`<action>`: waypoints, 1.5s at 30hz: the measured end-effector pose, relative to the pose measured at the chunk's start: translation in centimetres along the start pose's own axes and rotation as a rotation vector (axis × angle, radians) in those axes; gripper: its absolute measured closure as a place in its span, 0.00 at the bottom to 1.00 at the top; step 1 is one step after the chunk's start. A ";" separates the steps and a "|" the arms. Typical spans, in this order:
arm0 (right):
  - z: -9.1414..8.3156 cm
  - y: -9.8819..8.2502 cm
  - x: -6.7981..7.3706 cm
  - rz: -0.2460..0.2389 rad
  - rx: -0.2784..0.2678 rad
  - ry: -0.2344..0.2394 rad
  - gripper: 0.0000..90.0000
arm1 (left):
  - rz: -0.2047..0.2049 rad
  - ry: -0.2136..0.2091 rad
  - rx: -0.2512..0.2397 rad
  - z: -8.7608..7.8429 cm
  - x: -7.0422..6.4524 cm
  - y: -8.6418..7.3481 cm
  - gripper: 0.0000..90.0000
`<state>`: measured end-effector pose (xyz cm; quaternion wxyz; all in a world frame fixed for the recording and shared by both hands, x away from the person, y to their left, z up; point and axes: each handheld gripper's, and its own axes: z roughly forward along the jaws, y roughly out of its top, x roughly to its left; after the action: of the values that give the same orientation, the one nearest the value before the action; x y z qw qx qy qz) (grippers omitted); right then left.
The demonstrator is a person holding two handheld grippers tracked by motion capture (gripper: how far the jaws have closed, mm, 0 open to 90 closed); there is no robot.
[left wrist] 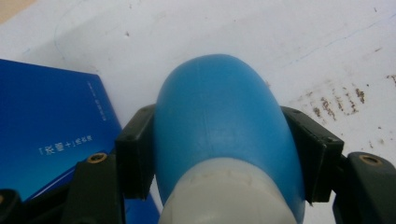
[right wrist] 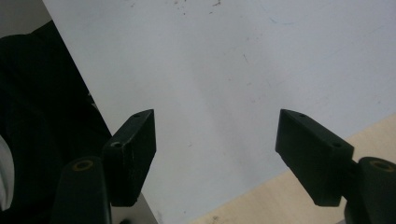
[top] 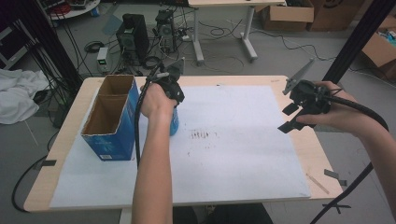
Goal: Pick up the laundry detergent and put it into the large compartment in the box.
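A blue bottle (left wrist: 224,116) with a white neck (left wrist: 229,191) is clamped between the jaws of my left gripper (left wrist: 224,154), which is shut on it. In the high view the blue bottle (top: 174,125) shows just below the left hand, right beside an open blue carton (top: 112,140) on the white sheet (top: 243,158). The carton's blue side (left wrist: 51,126) lies close on the left in the left gripper view. My right gripper (top: 289,117) hangs over the sheet's right edge. Its jaws stand wide apart with nothing between them (right wrist: 215,154).
Dark smudge marks (top: 201,135) dot the middle of the sheet. The wooden table (top: 322,154) shows bare at the right edge, with a strip of tape (top: 335,175). A black frame post (top: 359,37) rises at the back right. Cables and computer towers (top: 133,37) sit on the floor beyond.
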<state>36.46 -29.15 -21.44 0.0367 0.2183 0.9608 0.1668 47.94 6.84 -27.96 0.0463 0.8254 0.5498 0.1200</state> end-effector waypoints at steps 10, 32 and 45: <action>-0.1 0.4 0.3 -0.002 0.005 -0.002 0.32 | 0.063 -0.018 0.008 -2.8 0.2 0.2 0.40; -0.3 0.8 0.8 -0.017 -0.002 -0.003 0.32 | 0.053 0.000 -0.016 -12.0 2.8 -1.1 0.41; 0.0 1.2 1.1 -0.023 0.014 0.001 0.32 | -0.078 0.046 -0.055 -16.7 6.8 -3.6 0.42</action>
<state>36.00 -27.65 -20.97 0.0368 0.2072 0.9644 0.1598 43.02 13.54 -11.61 0.0612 0.7988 0.5788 0.1521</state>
